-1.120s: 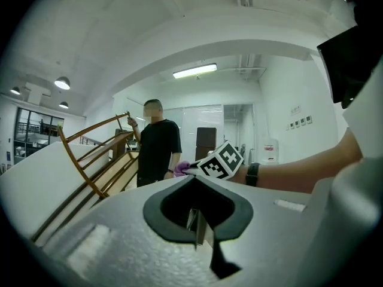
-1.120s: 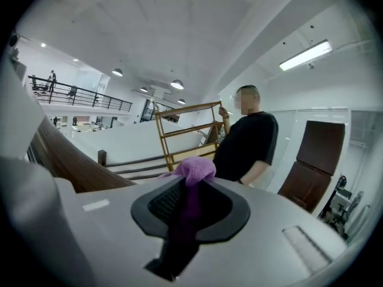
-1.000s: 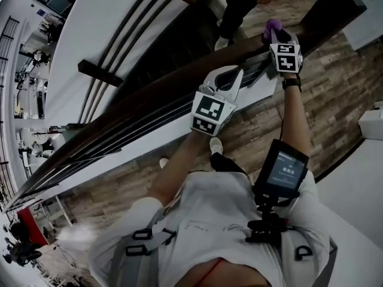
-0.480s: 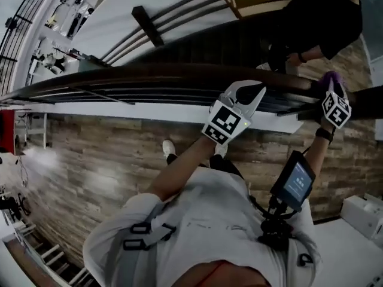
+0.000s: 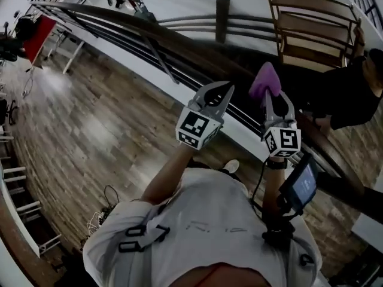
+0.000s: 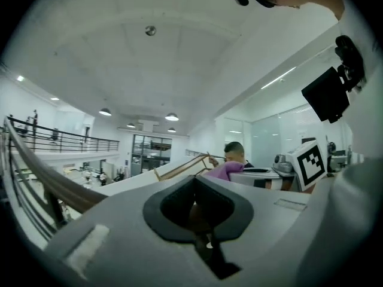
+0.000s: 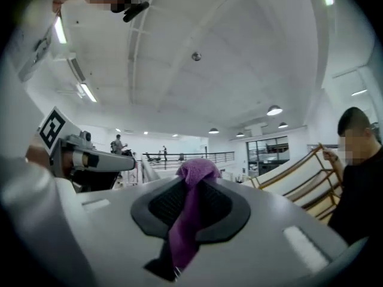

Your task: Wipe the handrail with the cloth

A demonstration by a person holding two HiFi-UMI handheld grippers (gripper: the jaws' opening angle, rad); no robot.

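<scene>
Wood-plank floor (image 5: 84, 136) spreads left of the wooden rack (image 5: 317, 24); round ceiling lamps (image 6: 172, 117) glow above that rack. Tall dark windows (image 6: 148, 154) stand beside it.

Seen from my remote station: the purple cloth (image 7: 194, 172) is soft, napped fabric against the right gripper (image 7: 191, 184), a smooth matt grey plastic shell with finely textured dark pads (image 7: 166, 206). The handrail (image 5: 119, 18) is dark wood, faintly glossy. The floor (image 5: 90, 136) shows grainy wood-look planks with a sheen.
</scene>
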